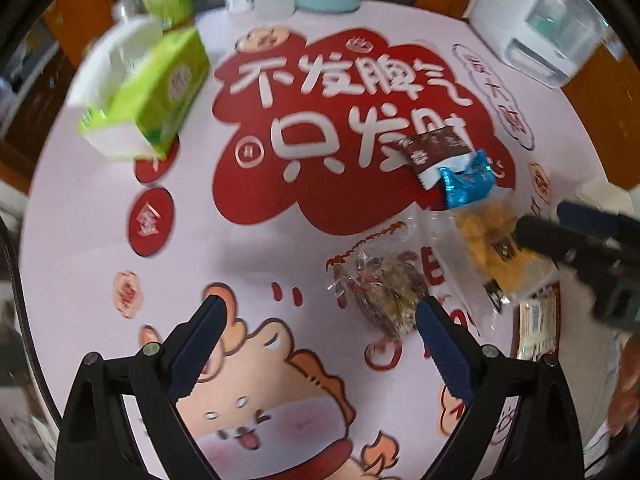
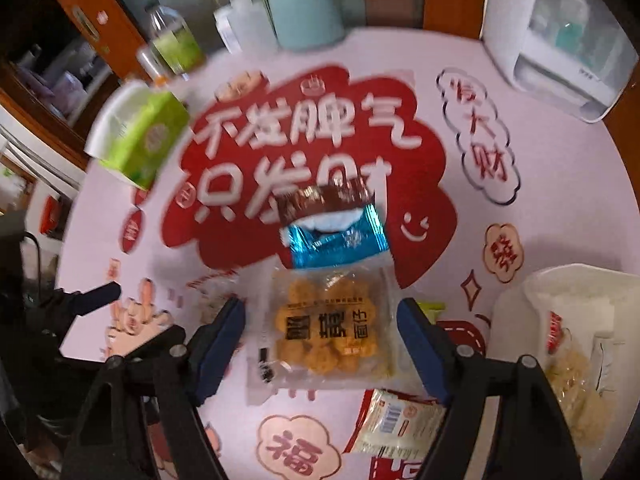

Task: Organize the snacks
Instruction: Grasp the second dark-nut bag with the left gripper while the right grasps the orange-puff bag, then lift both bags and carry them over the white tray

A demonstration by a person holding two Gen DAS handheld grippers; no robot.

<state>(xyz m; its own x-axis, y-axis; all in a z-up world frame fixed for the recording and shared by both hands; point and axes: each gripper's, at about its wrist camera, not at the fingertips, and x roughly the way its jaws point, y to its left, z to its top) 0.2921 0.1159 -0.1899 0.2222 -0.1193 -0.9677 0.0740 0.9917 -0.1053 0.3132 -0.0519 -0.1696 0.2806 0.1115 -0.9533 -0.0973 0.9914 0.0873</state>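
Snack packets lie on a round table with a red and pink printed cloth (image 1: 100, 216). A clear bag of yellow puffs (image 2: 328, 332) lies between the open fingers of my right gripper (image 2: 322, 320), which hovers over it. Beyond it lie a blue packet (image 2: 340, 240) and a brown packet (image 2: 320, 200). A clear bag of mixed nuts (image 1: 384, 284) lies just past the right finger of my open, empty left gripper (image 1: 320, 320). The right gripper also shows in the left wrist view (image 1: 560, 224) over the yellow bag (image 1: 492, 240).
A white bin (image 2: 568, 320) at the right holds snack bags. A white and red packet (image 2: 400, 420) lies near it. A green tissue pack (image 1: 148, 92), bottles (image 2: 172, 36), a teal canister (image 2: 304, 8) and a white appliance (image 2: 568, 52) stand along the far edge.
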